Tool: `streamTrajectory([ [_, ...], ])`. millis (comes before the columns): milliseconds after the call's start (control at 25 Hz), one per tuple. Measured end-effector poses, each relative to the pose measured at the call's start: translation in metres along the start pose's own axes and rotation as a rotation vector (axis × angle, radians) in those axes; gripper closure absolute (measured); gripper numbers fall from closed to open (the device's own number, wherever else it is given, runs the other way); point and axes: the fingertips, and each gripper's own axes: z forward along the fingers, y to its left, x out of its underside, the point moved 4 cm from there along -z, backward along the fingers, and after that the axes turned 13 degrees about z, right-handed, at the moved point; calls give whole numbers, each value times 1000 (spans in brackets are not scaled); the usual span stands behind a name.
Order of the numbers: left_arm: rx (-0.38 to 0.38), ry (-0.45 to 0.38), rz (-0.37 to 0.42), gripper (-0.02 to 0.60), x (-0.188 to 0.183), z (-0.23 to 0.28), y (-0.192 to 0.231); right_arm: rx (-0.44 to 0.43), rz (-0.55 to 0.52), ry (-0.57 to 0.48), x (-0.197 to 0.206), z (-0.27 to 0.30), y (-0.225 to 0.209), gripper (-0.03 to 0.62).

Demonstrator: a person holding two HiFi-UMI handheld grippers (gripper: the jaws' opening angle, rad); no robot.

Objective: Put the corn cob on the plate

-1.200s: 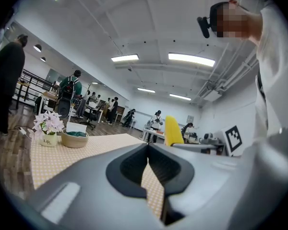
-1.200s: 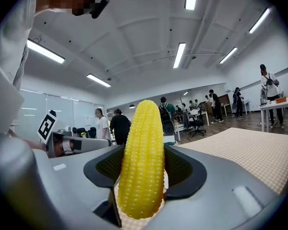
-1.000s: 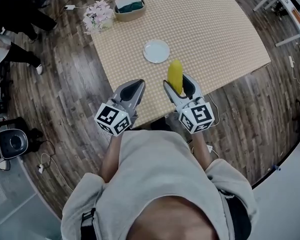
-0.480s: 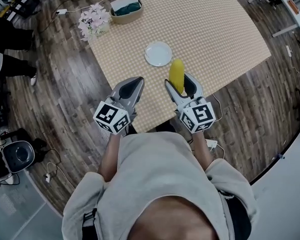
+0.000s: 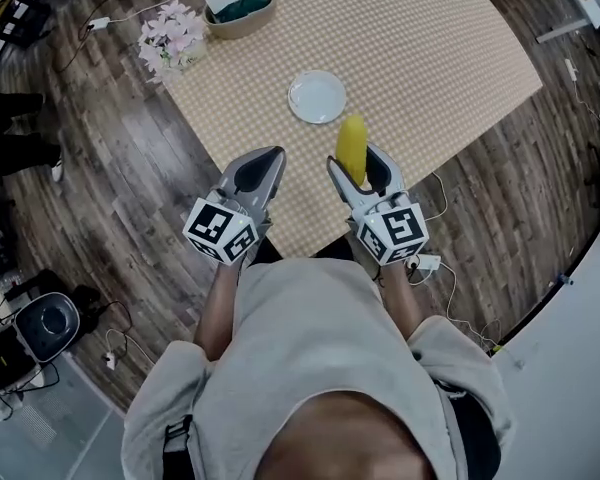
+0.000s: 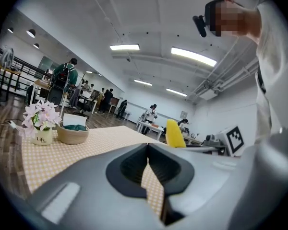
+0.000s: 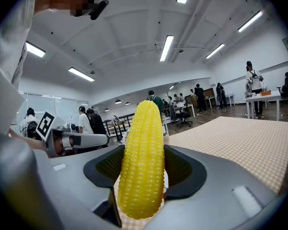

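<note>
At centre frame the right gripper clamps the corn cob upright. Beside it, the left gripper is closed and empty. The plate lies just beyond on the table. Flowers and a basket stand upper left.

Person wearing pale grey sweatshirt, sleeves sitting bunched near elbows. Black camera mount sitting on head. Left gripper and right gripper showing smooth grey shells, dark lining running inside jaws. Each carrying white cube with black square markers: left cube, right cube.
</note>
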Motion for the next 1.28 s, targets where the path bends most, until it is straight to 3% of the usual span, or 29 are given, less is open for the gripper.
streamTrajectory([
  [400, 19, 80, -62, 574, 38, 14, 6, 13, 55, 89, 40, 18, -24, 339],
  [800, 20, 128, -108, 574, 69, 31, 17, 18, 24, 169, 63, 40, -53, 339],
  [920, 16, 130, -122, 574, 72, 35, 17, 30, -55, 202, 64, 46, -61, 339],
  [1080, 2, 129, -132, 574, 73, 37, 23, 35, -279, 268, 65, 61, -65, 339],
  [1280, -24, 126, -144, 574, 72, 37, 33, 31, -422, 308, 64, 78, -68, 339],
])
